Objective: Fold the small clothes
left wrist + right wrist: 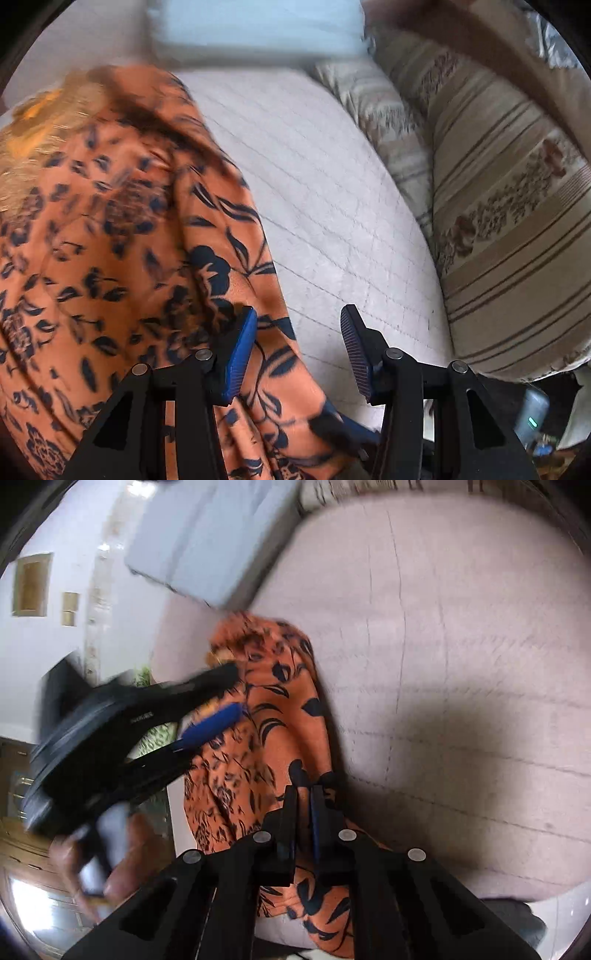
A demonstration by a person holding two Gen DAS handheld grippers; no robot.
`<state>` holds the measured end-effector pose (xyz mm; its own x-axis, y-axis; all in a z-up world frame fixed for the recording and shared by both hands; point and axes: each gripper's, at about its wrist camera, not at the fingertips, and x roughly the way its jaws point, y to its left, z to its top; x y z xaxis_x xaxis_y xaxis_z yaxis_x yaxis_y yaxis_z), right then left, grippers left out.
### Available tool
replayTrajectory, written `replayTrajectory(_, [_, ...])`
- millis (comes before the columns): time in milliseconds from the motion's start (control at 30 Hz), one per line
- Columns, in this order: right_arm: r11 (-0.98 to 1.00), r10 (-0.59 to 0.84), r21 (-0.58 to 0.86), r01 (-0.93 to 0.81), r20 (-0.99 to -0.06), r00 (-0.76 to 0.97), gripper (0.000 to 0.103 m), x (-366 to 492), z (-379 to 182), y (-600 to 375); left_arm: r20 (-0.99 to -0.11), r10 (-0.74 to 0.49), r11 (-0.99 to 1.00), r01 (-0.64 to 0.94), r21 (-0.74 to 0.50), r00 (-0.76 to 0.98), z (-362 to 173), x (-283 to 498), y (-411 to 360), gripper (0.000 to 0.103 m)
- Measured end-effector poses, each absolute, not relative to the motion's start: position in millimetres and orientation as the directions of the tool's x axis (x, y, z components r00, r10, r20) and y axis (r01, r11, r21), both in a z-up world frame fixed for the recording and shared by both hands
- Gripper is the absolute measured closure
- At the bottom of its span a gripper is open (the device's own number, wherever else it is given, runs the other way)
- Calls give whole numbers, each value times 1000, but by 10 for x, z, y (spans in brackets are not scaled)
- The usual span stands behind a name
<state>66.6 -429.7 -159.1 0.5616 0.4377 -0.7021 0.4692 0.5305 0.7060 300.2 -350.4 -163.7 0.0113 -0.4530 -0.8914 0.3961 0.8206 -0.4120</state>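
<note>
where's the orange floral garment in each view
Left wrist: orange floral garment fills the left half, running under the open left hand-held gripper.
Right wrist: it hangs down the centre, pinched by the shut right hand-held gripper.
Shared landmark: the pale blue cushion at the top of both.

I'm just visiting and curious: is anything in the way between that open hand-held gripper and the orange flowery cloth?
Nothing visible is. The left hand-held gripper is open right at the edge of the orange floral garment, with only the white quilted mattress beneath. The right hand-held gripper is already shut on the same garment.
</note>
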Motion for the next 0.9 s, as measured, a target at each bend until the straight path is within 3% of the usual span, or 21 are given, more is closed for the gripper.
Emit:
replayTrajectory(100, [490, 477, 765, 418, -636, 606, 91, 550, -1530, -4276, -933, -360, 853, 400, -336, -16, -1814, 3027, -3656, 58])
replayTrajectory(200, [497, 507, 752, 433, -656, 559, 89, 493, -1621, -4225, -969, -245, 865, 444, -233, -31, -2002, 3022, -3740, 58])
replayTrajectory(300, [430, 543, 795, 427, -606, 581, 86, 396, -1668, -4315, -982, -185, 872, 454, -182, -39, -2099, 2984, -3722, 63])
replayTrajectory(433, [458, 441, 748, 481, -661, 607, 68, 351, -1611, -4546, -976, -210, 860, 464, -212, -57, -2043, 2834, -3692, 66])
replayTrajectory(500, [455, 462, 753, 476, -656, 597, 66, 450, -1651, -4606, -974, -216, 850, 479, -218, -61, -2055, 2737, -3712, 64])
replayTrajectory(600, [463, 480, 748, 476, -663, 575, 38, 552, -1733, -4686, -969, -242, 854, 464, -235, -45, -2105, 2664, -3726, 63])
replayTrajectory(633, [460, 483, 746, 482, -665, 570, 37, 586, -1769, -4692, -971, -238, 855, 469, -223, -29, -2132, 2652, -3734, 67])
replayTrajectory(667, [460, 490, 745, 484, -667, 561, 37, 538, -1812, -4711, -972, -235, 857, 467, -217, -22, -2159, 2639, -3725, 85])
replayTrajectory(700, [456, 497, 745, 486, -667, 556, 37, 517, -1846, -4710, -968, -250, 855, 461, -238, -36, -2201, 2640, -3711, 98])
replayTrajectory(800, [433, 498, 756, 491, -655, 568, 37, 445, -1855, -4745, -916, -399, 829, 407, -383, -50, -2063, 2671, -3461, 100])
replayTrajectory(900, [430, 492, 765, 480, -644, 586, 37, 424, -1793, -4723, -797, -603, 737, 371, -565, -14, -1736, 2665, -3111, 100])
